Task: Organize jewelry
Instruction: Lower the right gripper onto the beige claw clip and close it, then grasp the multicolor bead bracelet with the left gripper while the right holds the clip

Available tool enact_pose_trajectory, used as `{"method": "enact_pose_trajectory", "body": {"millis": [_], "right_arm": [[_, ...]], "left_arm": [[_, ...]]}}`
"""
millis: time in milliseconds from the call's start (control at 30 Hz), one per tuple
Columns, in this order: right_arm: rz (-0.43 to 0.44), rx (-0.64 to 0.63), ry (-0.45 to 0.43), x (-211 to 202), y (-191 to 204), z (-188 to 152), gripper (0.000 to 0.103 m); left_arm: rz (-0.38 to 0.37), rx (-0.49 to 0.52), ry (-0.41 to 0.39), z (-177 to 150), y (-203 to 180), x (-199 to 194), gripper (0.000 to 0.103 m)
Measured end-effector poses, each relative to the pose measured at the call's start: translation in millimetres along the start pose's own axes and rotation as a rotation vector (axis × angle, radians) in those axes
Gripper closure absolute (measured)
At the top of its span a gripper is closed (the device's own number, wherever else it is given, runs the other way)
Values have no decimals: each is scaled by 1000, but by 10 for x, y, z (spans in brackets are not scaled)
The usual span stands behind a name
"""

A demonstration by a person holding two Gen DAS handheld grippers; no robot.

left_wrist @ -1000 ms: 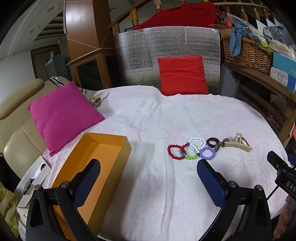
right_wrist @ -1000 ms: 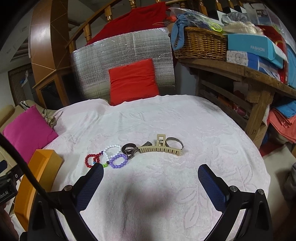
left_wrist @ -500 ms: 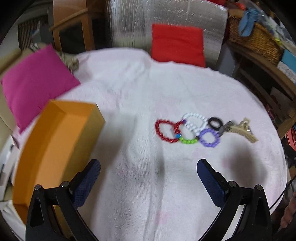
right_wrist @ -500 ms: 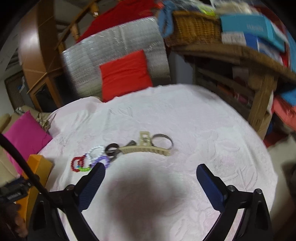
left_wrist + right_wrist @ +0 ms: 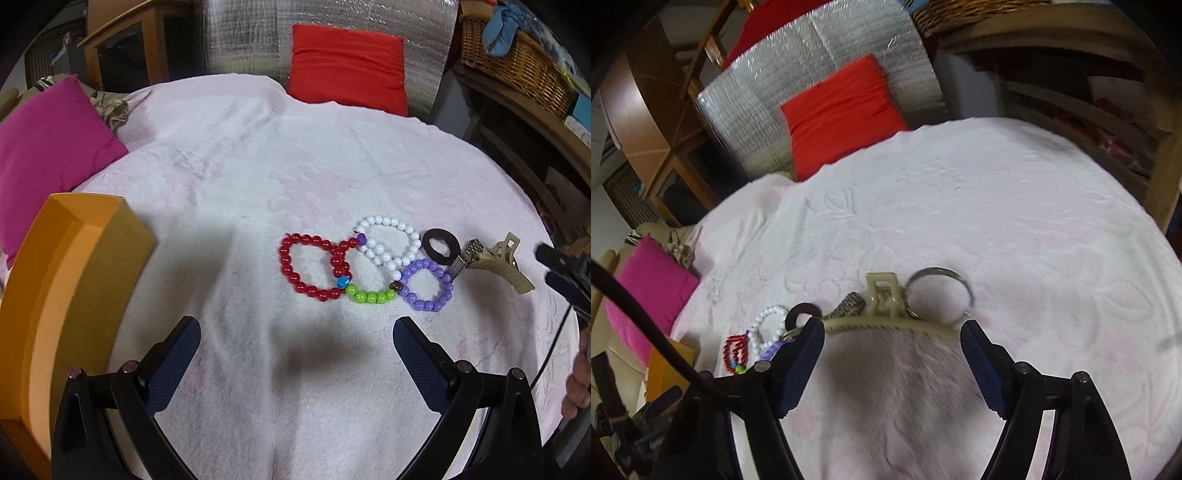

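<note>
A white fleecy cloth (image 5: 295,177) covers the round surface, and the jewelry lies in a loose row across its middle. Furthest left is a bracelet of glossy red beads (image 5: 314,266), touching a short arc of lime-green beads (image 5: 369,296) at a single blue bead. Just behind those sits a doubled loop of white beads (image 5: 388,240), and to the right of it a smaller ring of lilac beads (image 5: 426,284). A dark brown flat ring (image 5: 441,246) lies just beyond the lilac one, next to a strip of silver metal mesh (image 5: 463,256). At the right end of the row is a long beige plastic claw hair clip (image 5: 886,323), and beside it, on the far right, a thin silver metal bangle (image 5: 940,293).

The left gripper (image 5: 295,350) hangs over bare cloth on the near side of the beads, jaws spread wide and empty. To its left stands an open orange cardboard box (image 5: 70,295), well apart from the jewelry.

The right gripper (image 5: 892,343) is at the near edge of the beige clip. Its jaws are closing, one blue pad at each end of the clip's long spine, but the pads (image 5: 979,354) are not yet pressing on it, so nothing is grasped.

A magenta cushion (image 5: 48,147) lies at the far left, a red cushion (image 5: 347,70) leans on a silver quilted foil panel (image 5: 251,37) at the far edge, and a wicker basket (image 5: 517,66) sits on a wooden shelf at the far right.
</note>
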State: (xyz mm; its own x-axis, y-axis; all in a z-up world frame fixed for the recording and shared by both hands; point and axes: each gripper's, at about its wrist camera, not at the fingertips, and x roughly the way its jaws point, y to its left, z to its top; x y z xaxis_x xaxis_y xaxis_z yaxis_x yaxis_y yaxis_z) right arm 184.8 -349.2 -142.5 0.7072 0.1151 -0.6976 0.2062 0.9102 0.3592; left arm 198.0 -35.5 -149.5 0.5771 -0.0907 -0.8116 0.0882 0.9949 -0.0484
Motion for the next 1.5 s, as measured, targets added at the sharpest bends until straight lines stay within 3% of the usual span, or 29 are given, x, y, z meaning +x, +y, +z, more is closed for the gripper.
{"method": "enact_pose_trajectory", "body": {"millis": [233,400,467,533,633,800,900,933,967,1033,1100,1167,1300,1433,1500], "right_arm": [[-39,31,41,430,135,136,40],[-119,-3,59,590,240,122,58],[-137,-11,60,594,248,118,71],[-132,-8,59,586,221,110,72],[-136,-3,52,533,158,108,87],[-78,54,51,430,-8,97,87],[-32,91,28,319,-101,115,84],[-17,113,33,303,-134,122,72],[-2,139,37,288,-177,135,53],[10,172,10,253,-217,156,36],[20,143,-7,252,-150,192,37],[11,91,-4,304,-34,217,37],[-55,32,32,504,152,205,40],[-130,12,94,707,193,168,67],[-151,1,96,722,222,147,67]], "left_arm": [[46,-51,36,99,162,191,0],[36,-58,70,65,203,258,0],[36,-28,76,22,113,310,0],[27,-15,80,5,62,305,0],[11,-10,84,-11,20,306,0],[1,-17,51,17,-44,274,0],[-43,-40,48,98,-29,313,0],[-50,-37,46,134,-30,333,0],[-46,-28,38,175,-37,351,0],[-28,-1,25,280,-48,414,2],[-51,2,44,336,-43,490,27],[-92,7,92,343,-54,607,45],[-94,51,98,330,-138,672,61],[-106,119,81,332,-220,674,79],[-118,134,76,326,-220,672,83]]}}
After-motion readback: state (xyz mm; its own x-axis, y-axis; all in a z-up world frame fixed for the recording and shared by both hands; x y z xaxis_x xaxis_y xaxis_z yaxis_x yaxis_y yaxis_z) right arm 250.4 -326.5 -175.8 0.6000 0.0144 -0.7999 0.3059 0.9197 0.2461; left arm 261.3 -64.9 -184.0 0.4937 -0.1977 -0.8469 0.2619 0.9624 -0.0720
